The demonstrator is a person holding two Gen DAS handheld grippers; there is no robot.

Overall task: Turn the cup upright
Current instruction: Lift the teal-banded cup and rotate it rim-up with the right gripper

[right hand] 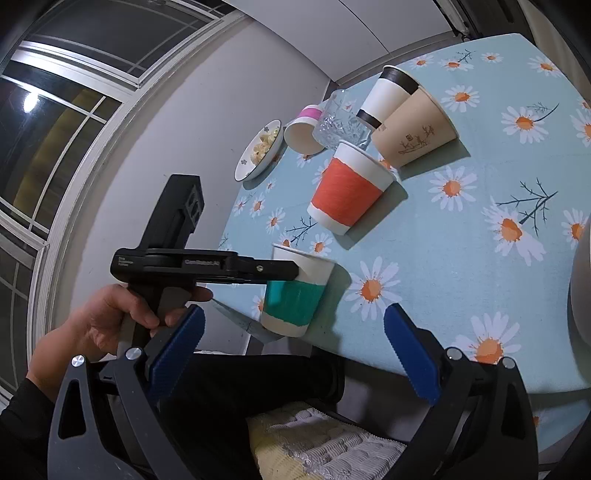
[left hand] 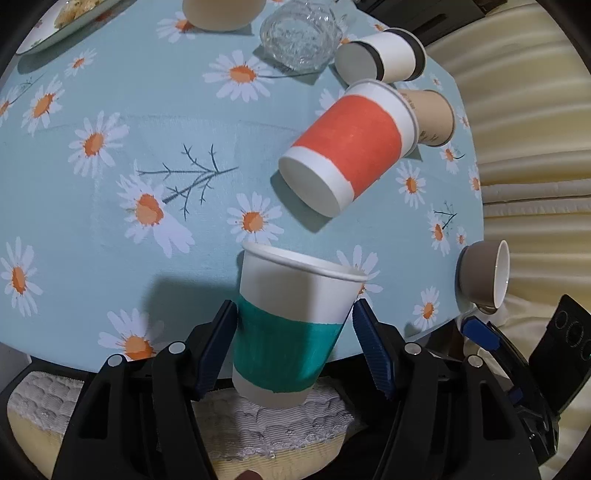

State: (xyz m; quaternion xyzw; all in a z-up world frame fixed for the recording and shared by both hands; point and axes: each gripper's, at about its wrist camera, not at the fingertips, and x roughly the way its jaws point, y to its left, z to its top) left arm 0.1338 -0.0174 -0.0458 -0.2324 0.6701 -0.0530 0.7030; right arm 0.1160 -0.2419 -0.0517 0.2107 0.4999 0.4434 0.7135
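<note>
A: Blue ribbed pads on our left gripper press both sides of the green-banded cup; we read the jaws as clamped on it. Cup sits mouth-up, slightly tilted, at the near edge of the table, its base out past the edge.

B: Agreed. From the right wrist view we see the left hand wrapped round that tool's handle, its fingers crossing the green-banded cup at the band.

A: Moving right: orange-banded cup lies on its side mid-table, base toward us. Behind it, a tan cup, a black-banded cup and a glass tumbler, all tipped over.

B: Far right edge, a grey teacup on its side.

A: Right gripper?

B: Jaws spread wide, nothing between them, held near the table's edge beside the green-banded cup.
</note>
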